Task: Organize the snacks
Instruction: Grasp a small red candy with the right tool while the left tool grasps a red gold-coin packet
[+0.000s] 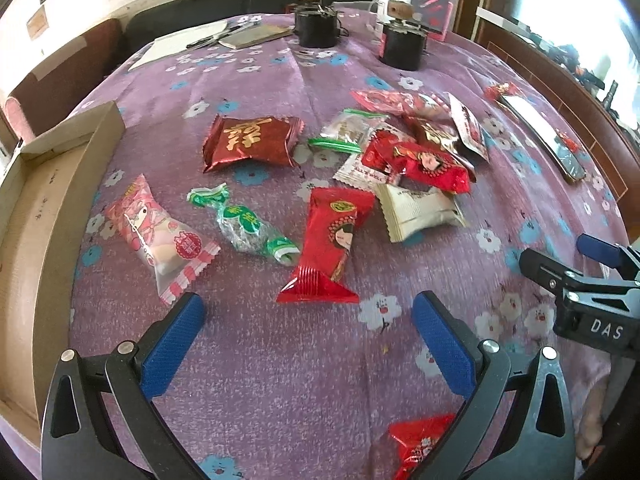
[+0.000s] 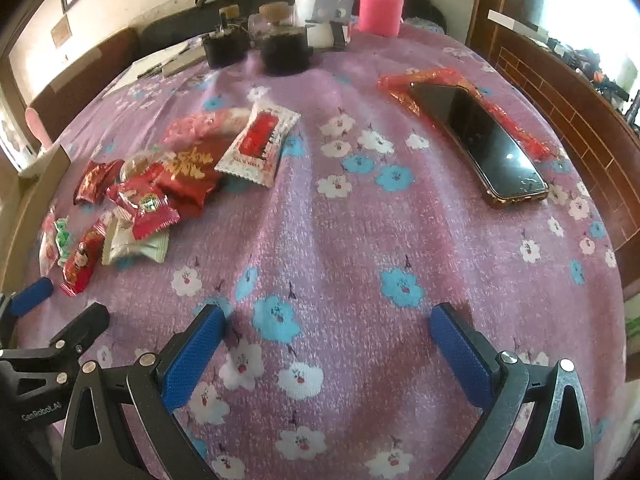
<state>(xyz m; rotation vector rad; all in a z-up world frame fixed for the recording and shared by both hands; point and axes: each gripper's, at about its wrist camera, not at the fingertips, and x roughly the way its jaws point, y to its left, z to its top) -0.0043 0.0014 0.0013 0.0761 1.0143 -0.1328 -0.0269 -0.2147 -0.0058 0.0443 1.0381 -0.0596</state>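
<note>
Snack packets [image 1: 332, 236] lie scattered on the flowered worktop [image 1: 280, 360], beside the open cardboard box [image 1: 36, 240] likely meant to collect them. Left gripper [image 1: 308, 312] and right gripper [image 2: 328, 320] both hover, fingers spread, empty.

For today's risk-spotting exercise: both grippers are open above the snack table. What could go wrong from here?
1. The snack pile overlaps, so a grab by the left gripper may lift several packets or drag neighbours.
2. The phone lies on a red wrapper; pulling that wrapper with the right gripper could shift the phone.
3. The cardboard box sits at the table's edge and might be nudged off.
</note>
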